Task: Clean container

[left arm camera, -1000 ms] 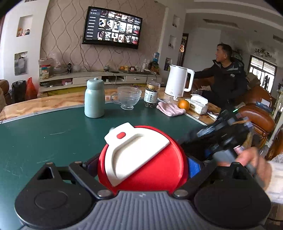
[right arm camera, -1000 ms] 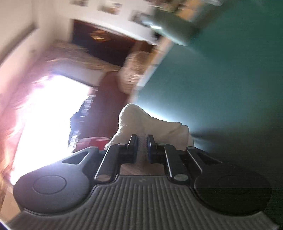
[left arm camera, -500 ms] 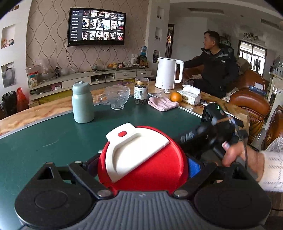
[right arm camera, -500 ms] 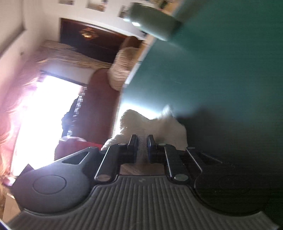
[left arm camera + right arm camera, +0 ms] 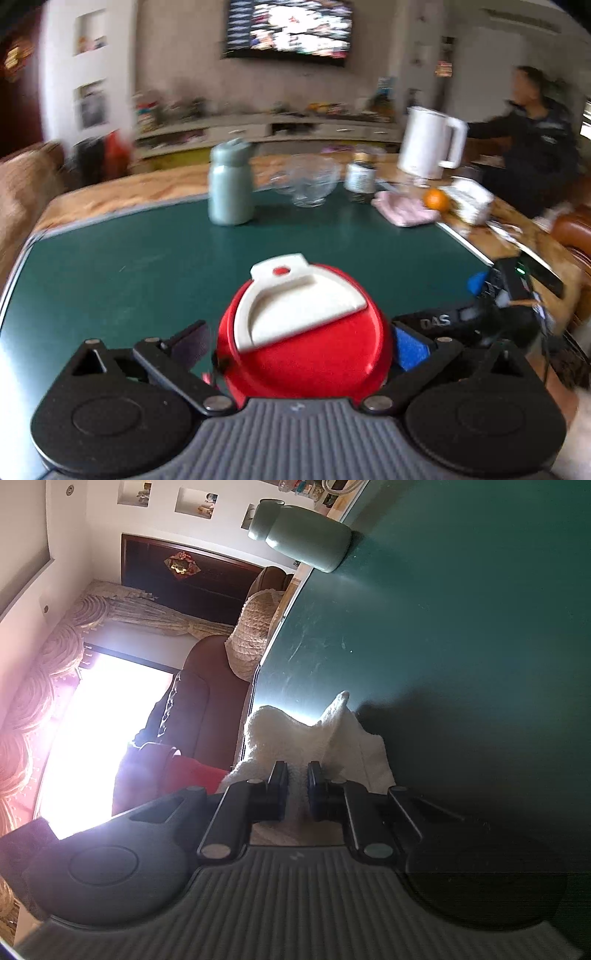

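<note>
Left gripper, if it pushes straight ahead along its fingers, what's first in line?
Past the red-lidded container between its fingers, open green table; probably the glass bowl comes first, though blur leaves depth unclear.

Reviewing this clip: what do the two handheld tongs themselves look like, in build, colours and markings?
Both the left tongs and right tongs share one build: a ribbed grey body, two round black discs, black linkage arms with silver rivets, black fingers. The left view also shows a blue pad and the other unit with white "DAS" lettering and a green light.

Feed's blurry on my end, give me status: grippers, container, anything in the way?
Left gripper shut on red-lidded container, above green table. Right gripper shut on white cloth. Cloth not yet on container. Nothing between them.
</note>
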Tool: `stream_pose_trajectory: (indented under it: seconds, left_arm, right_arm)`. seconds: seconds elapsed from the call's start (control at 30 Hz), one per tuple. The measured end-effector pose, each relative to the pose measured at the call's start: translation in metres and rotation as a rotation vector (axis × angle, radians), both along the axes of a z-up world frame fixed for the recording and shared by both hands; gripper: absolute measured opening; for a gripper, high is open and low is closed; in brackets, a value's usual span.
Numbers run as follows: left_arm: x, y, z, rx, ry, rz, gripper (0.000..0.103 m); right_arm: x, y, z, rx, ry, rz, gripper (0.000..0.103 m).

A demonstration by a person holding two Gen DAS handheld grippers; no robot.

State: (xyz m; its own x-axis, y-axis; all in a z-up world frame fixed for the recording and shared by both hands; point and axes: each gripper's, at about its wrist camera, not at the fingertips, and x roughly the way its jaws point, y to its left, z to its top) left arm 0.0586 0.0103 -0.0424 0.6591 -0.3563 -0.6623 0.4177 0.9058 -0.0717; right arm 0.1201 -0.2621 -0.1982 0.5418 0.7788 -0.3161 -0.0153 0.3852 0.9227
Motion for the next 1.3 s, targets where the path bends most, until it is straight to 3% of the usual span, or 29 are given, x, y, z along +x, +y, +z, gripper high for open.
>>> stream_pose_trajectory:
  seconds: [0.13, 0.23, 0.43, 0.67, 0.8, 0.9, 1.0, 1.17, 1.23, 1.3]
  left_arm:
    - [-0.015, -0.011, 0.003, 0.024, -0.047, 0.158, 0.103]
    - [-0.016, -0.019, 0.002, 0.013, -0.032, 0.259, 0.103]
    - [-0.006, -0.026, 0.003, 0.028, -0.026, 0.328, 0.103]
    - [-0.009, -0.013, 0.001, -0.054, -0.061, 0.293, 0.098]
    - [-0.015, 0.013, -0.002, -0.138, -0.061, 0.246, 0.098]
    - [-0.027, 0.037, -0.009, -0.211, -0.085, 0.192, 0.098]
    - [-0.035, 0.054, -0.015, -0.255, -0.094, 0.153, 0.098]
    - [-0.040, 0.065, -0.019, -0.252, -0.113, 0.092, 0.098]
    - [-0.040, 0.063, -0.018, -0.240, -0.120, 0.061, 0.098]
    - [-0.039, 0.061, -0.018, -0.227, -0.124, 0.035, 0.098]
  right_arm:
    - [0.021, 0.017, 0.000, -0.003, -0.001, -0.011, 0.014]
    - [0.020, 0.018, 0.001, -0.005, -0.002, -0.017, 0.014]
    - [0.016, 0.017, 0.001, -0.009, -0.010, -0.020, 0.014]
    - [0.013, 0.018, 0.001, 0.006, -0.023, -0.022, 0.014]
    - [0.011, 0.020, 0.004, 0.037, -0.027, -0.011, 0.014]
    - [0.007, 0.024, 0.016, 0.100, -0.053, 0.003, 0.014]
    - [0.004, 0.034, 0.030, 0.068, -0.090, 0.021, 0.014]
    - [0.011, 0.032, 0.002, -0.020, 0.014, 0.004, 0.014]
    - [0.010, 0.030, 0.002, -0.026, 0.026, 0.001, 0.014]
    - [0.009, 0.031, 0.013, 0.032, -0.017, 0.020, 0.014]
